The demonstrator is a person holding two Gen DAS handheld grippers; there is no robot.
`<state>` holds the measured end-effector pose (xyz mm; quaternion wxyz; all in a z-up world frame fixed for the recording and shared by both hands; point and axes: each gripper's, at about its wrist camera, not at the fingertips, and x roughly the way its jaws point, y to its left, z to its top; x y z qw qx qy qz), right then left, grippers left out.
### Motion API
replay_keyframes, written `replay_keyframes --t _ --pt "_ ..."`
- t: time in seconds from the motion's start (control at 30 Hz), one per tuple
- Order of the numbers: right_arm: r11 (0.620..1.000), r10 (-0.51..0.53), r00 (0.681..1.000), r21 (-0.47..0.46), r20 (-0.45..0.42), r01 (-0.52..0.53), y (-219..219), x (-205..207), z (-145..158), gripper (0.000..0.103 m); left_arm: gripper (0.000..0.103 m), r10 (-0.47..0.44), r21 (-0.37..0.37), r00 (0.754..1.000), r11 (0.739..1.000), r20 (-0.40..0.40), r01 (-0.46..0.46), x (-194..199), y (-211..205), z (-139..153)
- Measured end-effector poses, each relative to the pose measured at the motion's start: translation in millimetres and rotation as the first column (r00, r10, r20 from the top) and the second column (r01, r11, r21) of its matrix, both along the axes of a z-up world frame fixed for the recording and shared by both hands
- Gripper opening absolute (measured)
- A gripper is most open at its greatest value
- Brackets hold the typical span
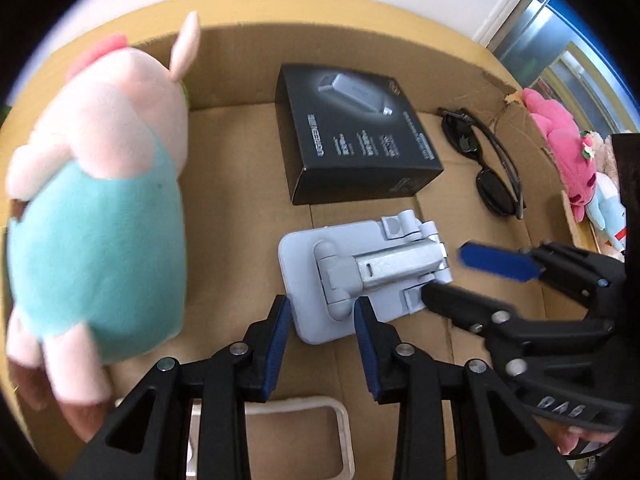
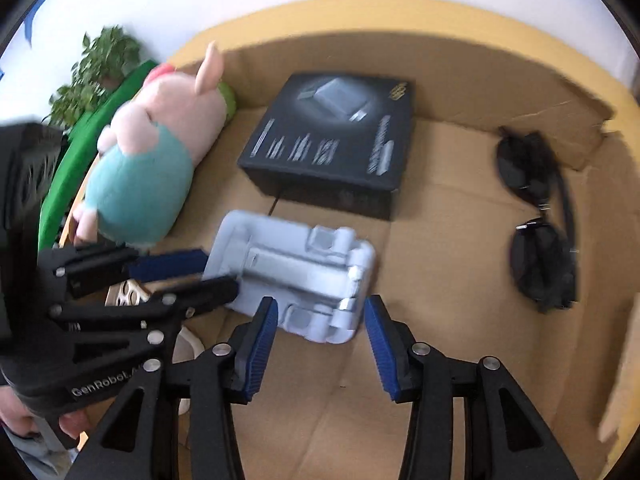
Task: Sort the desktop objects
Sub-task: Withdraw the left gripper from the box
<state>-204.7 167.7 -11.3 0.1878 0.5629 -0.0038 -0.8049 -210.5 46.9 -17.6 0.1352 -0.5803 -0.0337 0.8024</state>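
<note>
A grey folding phone stand [image 1: 360,276] [image 2: 296,276] lies flat on the floor of a cardboard box [image 1: 240,184] [image 2: 460,240]. My left gripper [image 1: 320,344] is open, its blue pads just short of the stand's near edge. My right gripper [image 2: 320,344] is open around the stand's other end; it also shows in the left wrist view [image 1: 460,276]. A black product box [image 1: 356,132] [image 2: 332,140] lies behind the stand. Black sunglasses [image 1: 484,164] [image 2: 536,216] lie at the right. A pink plush pig in teal [image 1: 96,208] [image 2: 148,160] leans at the left.
A beige rectangular frame [image 1: 296,436] lies under my left gripper. Pink and blue plush toys [image 1: 576,160] sit outside the box at the right. A green plant [image 2: 96,76] and a green board [image 2: 80,152] stand outside at the left.
</note>
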Motion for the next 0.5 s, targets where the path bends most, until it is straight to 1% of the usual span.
replay_keyframes --t 0.03,0.07,0.1,0.13,0.17,0.2,0.23,0.27,0.3,0.33,0.37,0.4,0.43,0.47,0.5 --pt "1.0 -0.014 1.0 -0.002 -0.026 0.014 4 8 10 0.074 0.032 0.006 0.007 1.0 1.0 -0.022 -0.006 3 -2 7" --pt "1.0 -0.024 0.998 -0.008 -0.066 0.023 7 20 23 0.079 0.032 0.012 0.014 0.999 1.0 -0.047 -0.011 9 -3 17" --pt "1.0 -0.027 0.994 -0.011 -0.109 0.026 9 34 33 0.088 0.032 0.017 0.018 0.997 1.0 -0.081 -0.016 17 -6 28" --pt "1.0 -0.029 0.987 -0.011 -0.159 0.027 11 50 45 0.095 0.034 0.022 0.012 0.991 1.0 -0.134 -0.02 28 -7 43" --pt "0.999 -0.033 0.977 -0.01 -0.211 0.032 13 70 56 0.098 0.036 0.02 -0.001 0.982 1.0 -0.186 -0.021 41 -7 57" --pt "0.999 -0.039 0.967 -0.013 -0.253 0.037 16 84 66 0.103 0.043 0.015 -0.014 0.969 1.0 -0.245 -0.019 56 -6 71" --pt "0.999 -0.049 0.952 -0.02 -0.303 0.045 20 103 76 0.103 0.056 0.011 -0.022 0.951 1.0 -0.308 -0.018 73 -7 85" --pt "0.998 -0.058 0.94 -0.026 -0.336 0.052 20 110 83 0.103 0.064 0.011 -0.033 0.92 0.999 -0.391 -0.026 96 -8 101" --pt "0.997 -0.077 0.92 -0.037 -0.383 0.068 23 132 87 0.103 0.078 0.017 -0.042 0.898 0.998 -0.44 -0.039 111 -11 109" --pt "0.996 -0.09 0.904 -0.034 -0.418 0.083 26 142 88 0.103 0.083 0.029 -0.049 0.864 0.997 -0.503 -0.061 132 -13 118" --pt "0.995 -0.096 0.893 -0.025 -0.441 0.094 28 145 89 0.103 0.083 0.04 -0.048 0.838 0.996 -0.544 -0.079 148 -15 121" --pt "0.993 -0.105 0.875 -0.009 -0.473 0.114 29 156 84 0.103 0.083 0.062 -0.041 0.818 0.994 -0.572 -0.103 166 -17 122" --pt "0.989 -0.122 0.852 0.004 -0.509 0.145 30 169 77 0.103 0.083 0.081 -0.027 0.814 0.993 -0.575 -0.118 176 -18 119" --pt "0.987 -0.132 0.843 0.006 -0.521 0.159 34 171 77 0.103 0.083 0.111 -0.004 0.812 0.99 -0.574 -0.138 187 -22 113" --pt "0.984 -0.149 0.836 0.003 -0.529 0.178 36 178 71 0.103 0.083 0.131 0.006 0.808 0.988 -0.574 -0.156 191 -22 108"
